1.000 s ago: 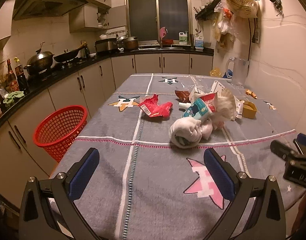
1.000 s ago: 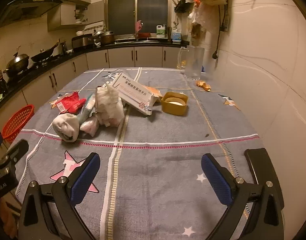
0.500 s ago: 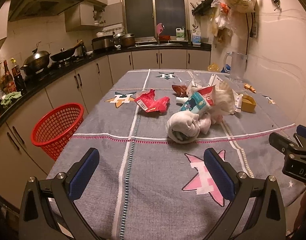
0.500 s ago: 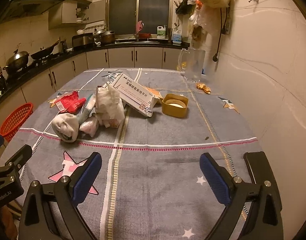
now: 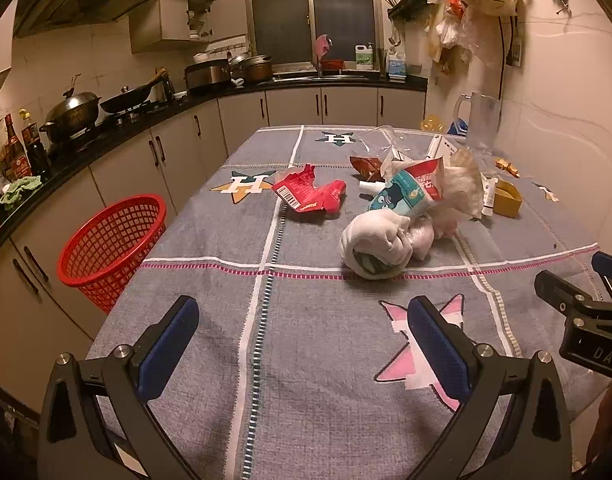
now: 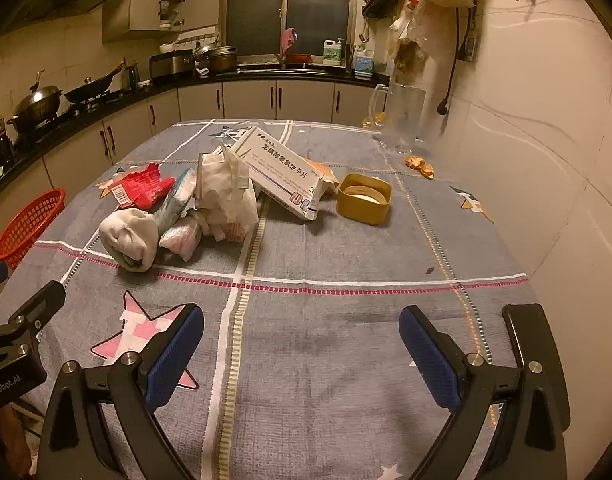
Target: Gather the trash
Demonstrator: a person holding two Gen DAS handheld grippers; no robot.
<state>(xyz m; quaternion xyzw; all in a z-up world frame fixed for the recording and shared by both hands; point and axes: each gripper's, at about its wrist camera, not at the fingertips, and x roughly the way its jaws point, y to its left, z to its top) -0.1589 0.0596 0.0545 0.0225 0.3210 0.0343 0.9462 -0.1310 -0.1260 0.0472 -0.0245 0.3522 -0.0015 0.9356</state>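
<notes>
Trash lies heaped mid-table: a red wrapper (image 5: 310, 196) (image 6: 139, 189), a white balled-up bundle (image 5: 376, 249) (image 6: 129, 238), a teal carton (image 5: 402, 196), crumpled white paper (image 6: 225, 192), a white medicine box (image 6: 281, 172) and a yellow tub (image 6: 364, 199) (image 5: 506, 199). A red mesh basket (image 5: 111, 245) (image 6: 27, 226) stands on the floor at the table's left. My left gripper (image 5: 303, 350) is open over the near cloth, well short of the heap. My right gripper (image 6: 301, 354) is open too, empty, to the heap's near right.
A grey patterned tablecloth (image 5: 306, 340) covers the table against the right wall. A clear jug (image 6: 402, 120) stands at the far right with orange scraps (image 6: 420, 166) near it. Counters with pots line the left and back. Bags hang on the wall.
Both grippers have drawn slightly nearer the heap and stayed open. Nothing on the table has moved.
</notes>
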